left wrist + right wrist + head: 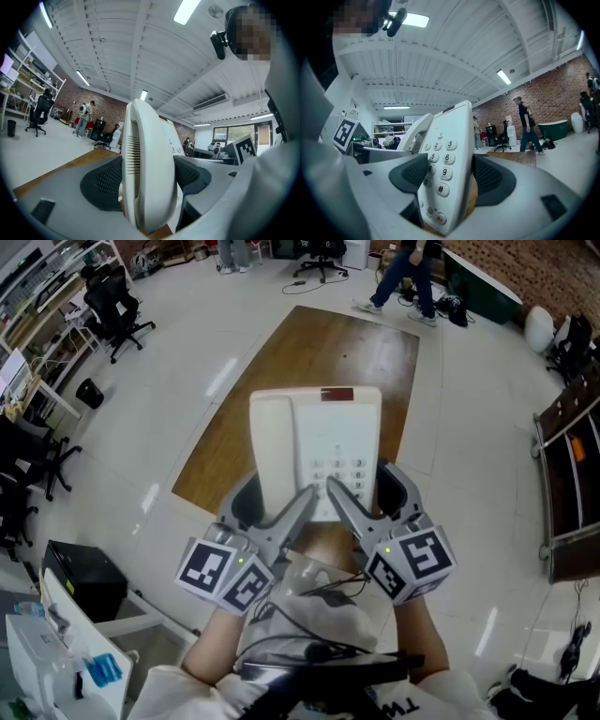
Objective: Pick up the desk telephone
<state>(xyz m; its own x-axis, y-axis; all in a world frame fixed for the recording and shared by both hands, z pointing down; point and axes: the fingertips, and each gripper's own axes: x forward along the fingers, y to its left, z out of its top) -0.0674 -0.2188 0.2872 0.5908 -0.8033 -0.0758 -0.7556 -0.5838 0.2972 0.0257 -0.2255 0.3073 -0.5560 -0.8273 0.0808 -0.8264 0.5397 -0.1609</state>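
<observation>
A cream desk telephone (319, 442) with its handset on the left and a keypad on the right hangs above the brown wooden table (319, 343). My left gripper (276, 507) is shut on its handset side, the dark pads (105, 180) pressing the handset (150, 173) from both faces. My right gripper (371, 497) is shut on the keypad side, its pads (492, 178) clamping the phone body (447, 173) near the number keys. Both grippers hold the near edge of the phone, side by side. In both gripper views the phone stands on edge between the jaws.
Black office chairs (112, 306) stand at the upper left by desks. A person (405, 273) walks past the table's far end. A black box (84, 577) sits on the floor at the lower left, and a dark shelf unit (570, 484) stands at the right.
</observation>
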